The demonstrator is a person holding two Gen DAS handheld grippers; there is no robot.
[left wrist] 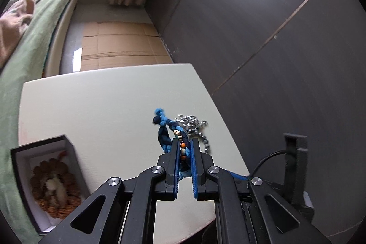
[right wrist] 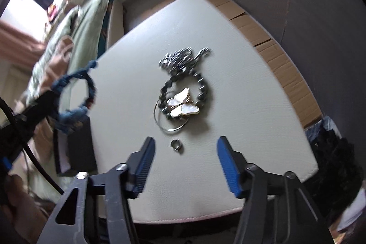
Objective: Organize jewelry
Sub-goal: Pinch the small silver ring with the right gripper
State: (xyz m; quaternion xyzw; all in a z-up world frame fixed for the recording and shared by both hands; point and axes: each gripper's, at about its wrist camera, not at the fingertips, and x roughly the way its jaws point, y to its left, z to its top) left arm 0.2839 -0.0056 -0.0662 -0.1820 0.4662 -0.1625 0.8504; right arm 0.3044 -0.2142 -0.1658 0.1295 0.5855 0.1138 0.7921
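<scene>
My left gripper (left wrist: 184, 141) is shut on a blue braided bracelet (left wrist: 165, 129) with small orange and white beads, held above the white table (left wrist: 103, 106). The bracelet also shows in the right wrist view (right wrist: 75, 93) at the left, hanging over a black jewelry box (right wrist: 77, 148). The open box (left wrist: 45, 177) holds a brown beaded piece. My right gripper (right wrist: 185, 152) is open above a small silver ring (right wrist: 176, 145). Beyond it lie a butterfly brooch (right wrist: 183, 104), a dark bead bracelet (right wrist: 202, 88), a thin hoop (right wrist: 169, 125) and a silver chain (right wrist: 183, 58).
A bed with green bedding (left wrist: 34, 38) runs along the left. Cardboard (left wrist: 121, 45) lies on the floor beyond the table. A dark wall (left wrist: 274, 38) stands at the right. A dark bag (right wrist: 331, 152) sits by the table's right edge.
</scene>
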